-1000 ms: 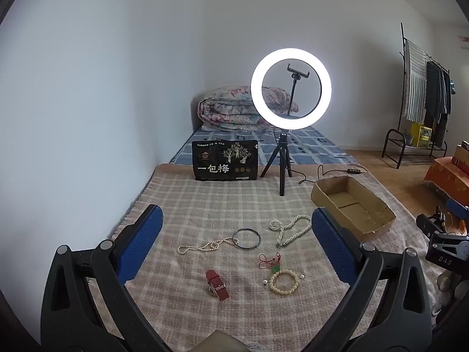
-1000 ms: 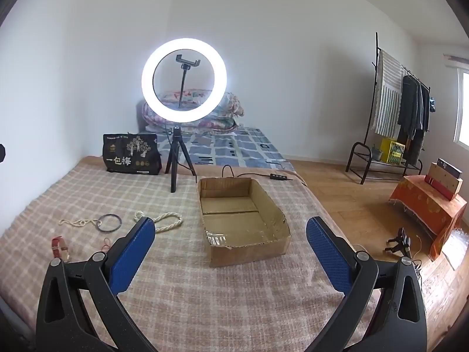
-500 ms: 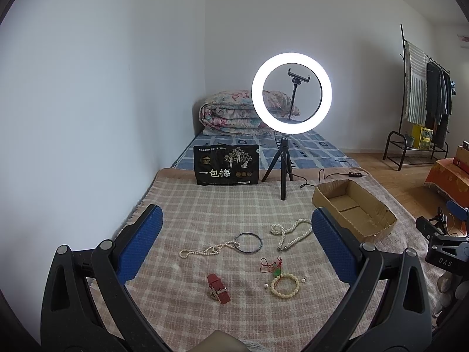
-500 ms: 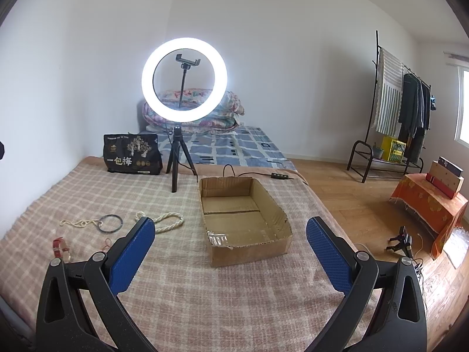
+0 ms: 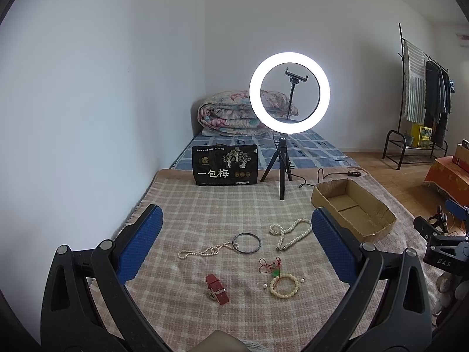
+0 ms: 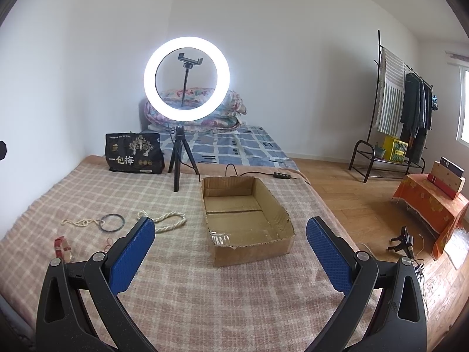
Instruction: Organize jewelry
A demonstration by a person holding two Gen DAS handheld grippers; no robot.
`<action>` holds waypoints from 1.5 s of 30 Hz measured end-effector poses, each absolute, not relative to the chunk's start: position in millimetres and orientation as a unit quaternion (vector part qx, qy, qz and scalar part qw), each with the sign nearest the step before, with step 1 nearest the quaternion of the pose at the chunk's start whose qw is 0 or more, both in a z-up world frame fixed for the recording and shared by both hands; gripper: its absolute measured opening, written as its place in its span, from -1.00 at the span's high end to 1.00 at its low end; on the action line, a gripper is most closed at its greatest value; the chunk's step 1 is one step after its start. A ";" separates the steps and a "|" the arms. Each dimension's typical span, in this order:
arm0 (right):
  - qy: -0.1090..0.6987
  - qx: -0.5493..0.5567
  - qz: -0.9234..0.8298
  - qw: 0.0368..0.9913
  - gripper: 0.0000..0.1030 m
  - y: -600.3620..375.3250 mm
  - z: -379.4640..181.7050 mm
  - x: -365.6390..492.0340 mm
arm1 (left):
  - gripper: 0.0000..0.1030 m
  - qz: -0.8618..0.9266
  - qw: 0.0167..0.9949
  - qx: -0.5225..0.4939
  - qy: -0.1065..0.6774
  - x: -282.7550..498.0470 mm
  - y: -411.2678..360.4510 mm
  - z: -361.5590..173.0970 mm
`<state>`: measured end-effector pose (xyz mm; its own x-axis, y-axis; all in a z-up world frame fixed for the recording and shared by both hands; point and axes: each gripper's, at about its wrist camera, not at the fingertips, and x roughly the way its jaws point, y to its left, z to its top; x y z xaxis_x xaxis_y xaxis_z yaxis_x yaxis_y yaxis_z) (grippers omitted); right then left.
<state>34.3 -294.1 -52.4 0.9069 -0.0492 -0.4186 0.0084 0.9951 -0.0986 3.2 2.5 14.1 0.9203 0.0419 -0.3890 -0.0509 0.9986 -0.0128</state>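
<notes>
Jewelry lies on a checked blanket (image 5: 205, 211). In the left wrist view I see a thin pearl necklace (image 5: 202, 250), a dark bangle (image 5: 246, 243), a thick pearl necklace (image 5: 290, 233), a red cord with a green charm (image 5: 271, 265), a cream bead bracelet (image 5: 284, 286) and a red watch strap (image 5: 217, 289). An empty cardboard box (image 6: 246, 214) sits to the right; it also shows in the left wrist view (image 5: 351, 205). My left gripper (image 5: 234, 243) is open above the jewelry. My right gripper (image 6: 230, 252) is open, facing the box.
A lit ring light on a tripod (image 5: 288, 94) and a black bag (image 5: 225, 168) stand at the blanket's far edge. A cable with a controller (image 6: 281, 175) runs behind the box. Wooden floor, a clothes rack (image 6: 404, 111) and an orange-covered table (image 6: 433, 205) lie to the right.
The left gripper has tilted down and drawn slightly back, so the jewelry sits a bit higher in its view. The right gripper has barely moved. Both stay open.
</notes>
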 end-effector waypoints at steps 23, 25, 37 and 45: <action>0.220 -0.054 -0.008 0.974 -0.99 -290.9 -52.6 35.2 | -1.00 0.022 0.980 -0.010 0.196 -1.5 -3.1 7.6; 0.220 -0.054 -0.008 0.974 -0.99 -290.8 -52.6 35.8 | -1.00 0.022 0.980 -0.011 0.196 -1.2 -2.8 7.7; 0.225 -0.055 -0.006 0.973 -0.99 -288.4 -55.0 37.2 | -1.00 0.024 0.980 -0.011 0.199 -2.4 -2.6 -2.2; 0.229 -0.060 -0.001 0.971 -0.99 -285.8 -57.0 38.7 | -1.00 0.027 0.978 -0.012 0.204 0.1 3.1 -5.6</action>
<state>38.7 -285.8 -57.0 0.8947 -0.0296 -0.4456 -0.0259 0.9927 -0.1179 0.1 3.1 -5.6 0.9150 0.0481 -0.4006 -0.0577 0.9983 -0.0119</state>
